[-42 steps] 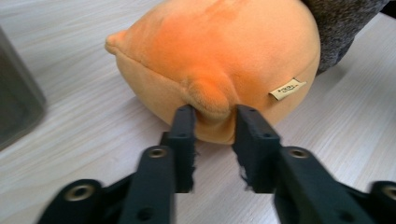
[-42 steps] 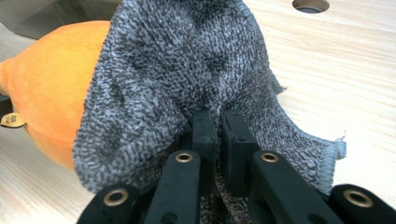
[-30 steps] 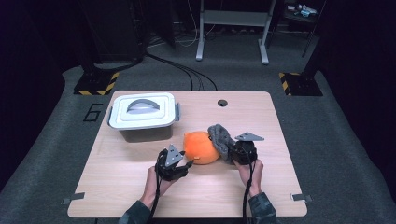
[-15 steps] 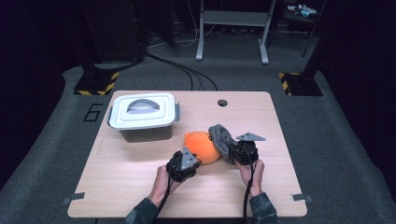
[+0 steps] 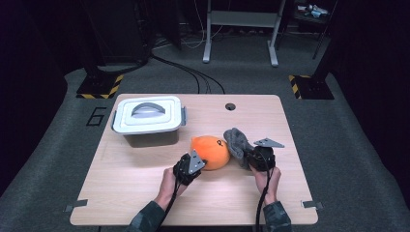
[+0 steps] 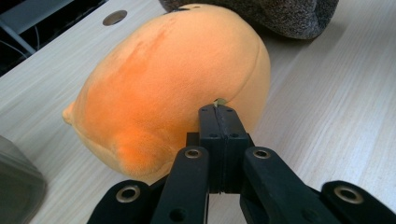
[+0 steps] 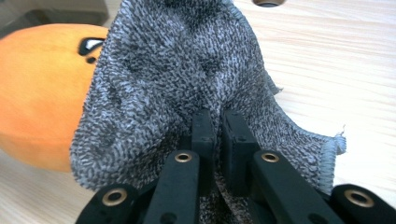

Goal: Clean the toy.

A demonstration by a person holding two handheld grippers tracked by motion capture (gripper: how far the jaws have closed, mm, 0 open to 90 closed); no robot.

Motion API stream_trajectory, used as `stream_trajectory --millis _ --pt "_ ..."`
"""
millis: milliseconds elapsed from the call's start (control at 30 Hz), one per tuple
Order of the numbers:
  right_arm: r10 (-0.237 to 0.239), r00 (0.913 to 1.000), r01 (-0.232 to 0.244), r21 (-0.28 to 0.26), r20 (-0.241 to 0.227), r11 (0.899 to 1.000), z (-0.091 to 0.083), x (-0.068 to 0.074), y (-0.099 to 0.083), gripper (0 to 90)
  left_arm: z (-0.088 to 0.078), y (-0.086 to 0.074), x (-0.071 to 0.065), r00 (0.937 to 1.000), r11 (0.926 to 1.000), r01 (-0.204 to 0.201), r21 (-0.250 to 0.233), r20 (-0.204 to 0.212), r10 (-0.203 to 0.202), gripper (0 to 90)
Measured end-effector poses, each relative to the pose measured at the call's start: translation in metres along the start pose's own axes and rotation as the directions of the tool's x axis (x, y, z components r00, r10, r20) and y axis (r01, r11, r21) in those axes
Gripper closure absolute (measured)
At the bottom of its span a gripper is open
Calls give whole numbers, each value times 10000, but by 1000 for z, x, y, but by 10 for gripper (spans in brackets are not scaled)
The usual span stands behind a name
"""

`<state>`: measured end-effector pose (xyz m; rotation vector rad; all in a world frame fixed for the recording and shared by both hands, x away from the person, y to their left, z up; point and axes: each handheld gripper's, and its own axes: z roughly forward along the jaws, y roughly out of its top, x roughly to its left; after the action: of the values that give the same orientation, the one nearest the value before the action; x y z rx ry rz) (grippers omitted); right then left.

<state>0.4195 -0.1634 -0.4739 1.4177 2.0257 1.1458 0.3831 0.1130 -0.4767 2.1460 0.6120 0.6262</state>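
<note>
A wooden table (image 5: 145, 193) seen from above. At its centre lies an orange plush toy (image 5: 211, 151), with a grey knitted cloth (image 5: 235, 140) touching its right side. The left gripper (image 6: 218, 108) has just been closing; its jaws meet on a small tag at the toy's seam. The right gripper (image 7: 218, 122) is clamped on the cloth. A lidded grey box (image 5: 148, 116) sits upper left. The step looks like separating cloth from toy; next, pulling them apart gently.
</note>
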Motion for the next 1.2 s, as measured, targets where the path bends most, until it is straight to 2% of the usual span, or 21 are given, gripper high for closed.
stream_trajectory --millis 100,233,300,333,533,600,833,900,967,1033,1067,1133,1200 --pt "99 9999 -100 4 126 10000 -2 -7 -3 844 -3 4 4 9999 10000 8 -87 103 -7 900" --pt "277 9993 -279 79 238 9996 -4 -13 -9 844 -6 10 9 9993 9995 217 -248 315 -209 900" --pt "317 9992 -319 58 260 9995 -4 -14 -10 844 -7 13 11 9991 9992 251 -326 356 -239 900" --pt "308 9992 -309 57 251 9995 -4 -15 -10 844 -9 14 12 9981 9987 332 -380 529 -312 900" --pt "347 9991 -348 72 248 9994 -3 -14 -10 844 -14 22 15 9970 9976 361 -599 704 -318 900" --pt "330 9991 -332 57 258 9994 -3 -14 -10 844 -16 24 16 9952 9957 603 -700 817 -545 900" --pt "273 9993 -272 -14 246 9996 -5 -12 -7 844 -23 31 19 9896 9905 1047 -894 1077 -949 900" --pt "232 9994 -230 -67 257 9997 -7 -11 -6 844 -25 33 19 9853 9866 1323 -957 1212 -1204 900" --pt "215 9995 -212 -115 251 9997 -9 -9 -5 844 -25 35 19 9861 9865 1328 -957 1127 -1218 900" --pt "105 9997 -100 -231 220 9997 -11 -8 -4 844 -23 36 21 9838 9857 1482 -797 1135 -1387 900" --pt "78 9997 -73 -250 213 9997 -12 -7 -3 844 -21 35 22 9842 9846 1562 -786 960 -1485 900" --pt "69 9999 -64 -321 140 9995 -15 -2 -1 844 -18 35 26 9806 9811 1792 -735 944 -1720 900" --pt "-46 10000 49 -419 64 9991 -19 2 1 844 -16 35 27 9797 9787 1905 -770 784 -1845 900"
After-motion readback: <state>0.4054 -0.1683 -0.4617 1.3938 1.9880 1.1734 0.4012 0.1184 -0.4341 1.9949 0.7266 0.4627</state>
